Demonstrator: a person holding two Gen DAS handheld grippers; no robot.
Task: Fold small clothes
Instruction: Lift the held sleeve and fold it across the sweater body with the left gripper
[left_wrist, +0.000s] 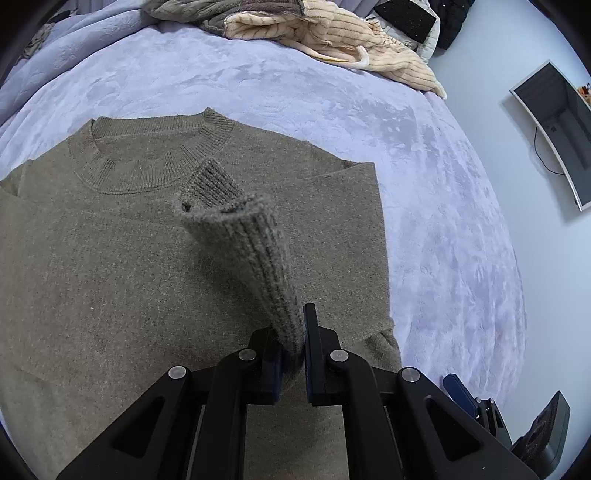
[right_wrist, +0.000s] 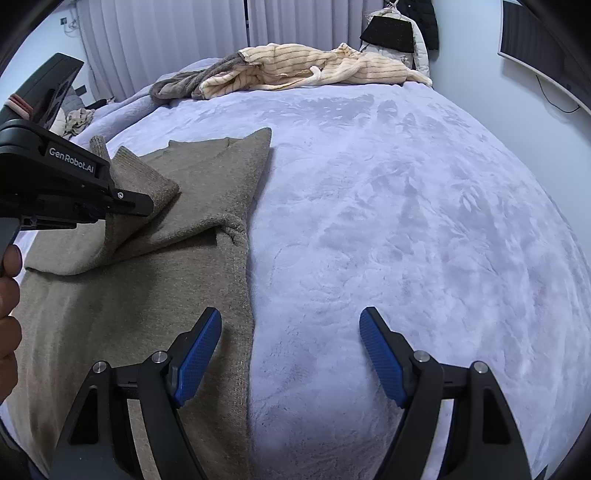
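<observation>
A grey-brown knit sweater (left_wrist: 110, 251) lies flat on the lilac bedspread (left_wrist: 424, 177), its round collar toward the far side. My left gripper (left_wrist: 293, 354) is shut on the ribbed cuff of a sleeve (left_wrist: 251, 236), which stands up over the sweater's chest. In the right wrist view that same left gripper (right_wrist: 140, 203) shows at the left edge, holding the sleeve (right_wrist: 147, 184) above the sweater (right_wrist: 155, 295), with a person's hand behind it. My right gripper (right_wrist: 290, 332) is open over the sweater's right edge and the bedspread (right_wrist: 406, 221), nothing between its fingers.
A cream striped garment (right_wrist: 314, 68) and a grey one (right_wrist: 184, 83) are piled at the bed's far end. Curtains (right_wrist: 166, 44) hang behind. A wall screen (left_wrist: 561, 125) is on the right, past the bed's edge. Dark items (right_wrist: 391, 31) sit at the far corner.
</observation>
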